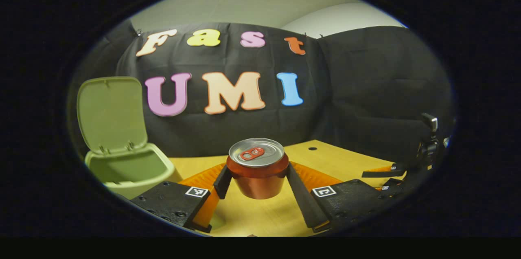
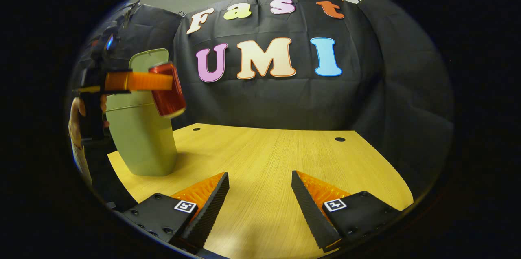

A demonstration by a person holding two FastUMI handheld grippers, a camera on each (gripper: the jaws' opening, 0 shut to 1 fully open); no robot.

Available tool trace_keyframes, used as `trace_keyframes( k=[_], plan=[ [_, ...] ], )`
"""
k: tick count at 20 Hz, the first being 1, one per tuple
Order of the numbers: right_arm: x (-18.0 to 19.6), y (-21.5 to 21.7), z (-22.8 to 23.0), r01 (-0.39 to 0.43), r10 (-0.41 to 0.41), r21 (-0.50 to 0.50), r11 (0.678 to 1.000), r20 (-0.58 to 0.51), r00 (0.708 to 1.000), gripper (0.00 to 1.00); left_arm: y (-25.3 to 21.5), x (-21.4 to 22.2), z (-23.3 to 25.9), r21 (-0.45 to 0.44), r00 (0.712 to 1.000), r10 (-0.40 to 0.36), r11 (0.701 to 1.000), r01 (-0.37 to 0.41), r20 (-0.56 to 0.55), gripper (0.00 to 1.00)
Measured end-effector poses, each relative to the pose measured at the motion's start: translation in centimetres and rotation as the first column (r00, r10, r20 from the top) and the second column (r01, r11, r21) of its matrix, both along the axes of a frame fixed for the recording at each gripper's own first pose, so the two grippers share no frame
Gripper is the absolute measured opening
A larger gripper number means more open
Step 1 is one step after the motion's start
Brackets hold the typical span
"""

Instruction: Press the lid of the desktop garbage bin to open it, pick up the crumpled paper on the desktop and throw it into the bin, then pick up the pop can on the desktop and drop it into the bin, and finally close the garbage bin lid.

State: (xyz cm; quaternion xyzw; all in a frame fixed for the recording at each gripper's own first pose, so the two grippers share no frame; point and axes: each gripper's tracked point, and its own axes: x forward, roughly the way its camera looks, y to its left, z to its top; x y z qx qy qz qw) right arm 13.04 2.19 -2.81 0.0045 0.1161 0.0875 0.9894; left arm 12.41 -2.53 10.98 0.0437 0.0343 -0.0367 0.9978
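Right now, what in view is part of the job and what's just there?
Job:
- pop can, held off the desk in the left gripper
- garbage bin, lid up

Not job:
- right gripper, open, holding nothing
- wooden desk

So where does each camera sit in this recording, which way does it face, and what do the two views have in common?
Left gripper view: rides the left tool, looking forward along its fingers, shut on the red aluminium pop can; open green plastic bin at left, right tool at far right.
Right gripper view: rides the open right tool, low over the yellow wooden desk, facing the booth wall; a hand holds the left tool at far left.
Shared: can, bin, desk.
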Motion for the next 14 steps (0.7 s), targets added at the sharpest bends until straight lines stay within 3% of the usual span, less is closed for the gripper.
trace_keyframes(
  k=[4,8,14],
  plan=[
    [0.7,1.3,-0.8,-0.022,0.022,-0.010,1.000,-0.024,0.999,0.97,4.8,-0.9,5.7,0.021,0.993,0.086,0.996,-0.088,0.082,0.77],
    [0.7,2.9,-1.1,-0.061,0.060,-0.020,0.998,-0.028,0.998,0.97,12.4,-2.3,8.3,0.010,0.968,0.230,0.973,-0.232,0.099,0.77],
    [0.8,3.2,-1.7,-0.072,0.071,-0.028,0.997,-0.038,0.997,0.98,19.8,-4.4,5.6,0.017,0.933,0.360,0.933,-0.360,0.007,0.77]
  ],
)
